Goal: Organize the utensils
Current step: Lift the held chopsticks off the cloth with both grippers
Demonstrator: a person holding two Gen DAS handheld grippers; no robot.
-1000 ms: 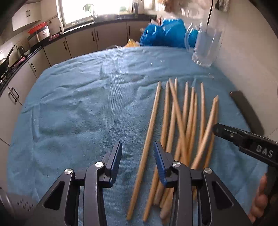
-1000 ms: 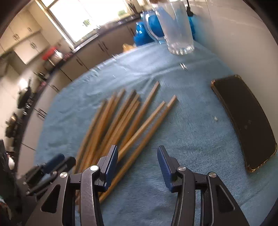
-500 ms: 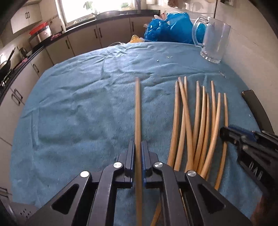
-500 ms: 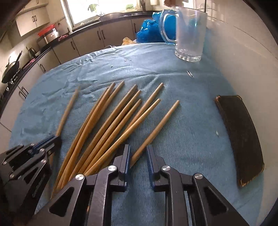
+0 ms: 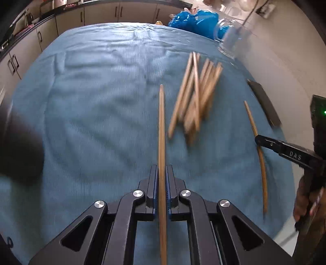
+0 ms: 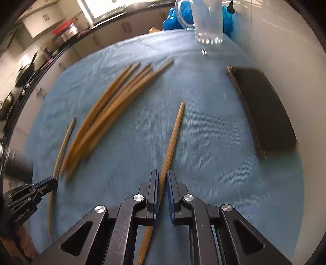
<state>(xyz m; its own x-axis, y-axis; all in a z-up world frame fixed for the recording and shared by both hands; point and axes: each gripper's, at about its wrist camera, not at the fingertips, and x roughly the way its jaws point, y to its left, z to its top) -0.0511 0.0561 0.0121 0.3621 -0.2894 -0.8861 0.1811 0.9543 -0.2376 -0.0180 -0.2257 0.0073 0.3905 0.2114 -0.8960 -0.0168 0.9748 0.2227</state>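
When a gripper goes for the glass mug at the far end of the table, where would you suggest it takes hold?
I would grip the glass mug across its handle, coming from that side. The mug stands upright on the blue cloth; its body looks too wide for these narrow jaws.

Left wrist view: taken from close above the blue-towelled table (image 5: 91, 102), angled steeply down and forward along the left gripper (image 5: 162, 179) toward the far edge, where a glass mug (image 5: 232, 42) is seen, somewhat blurred. Right wrist view: likewise set behind the right gripper (image 6: 162, 181). Shared: the loose chopstick pile (image 6: 114, 110), mug, and each other's gripper.
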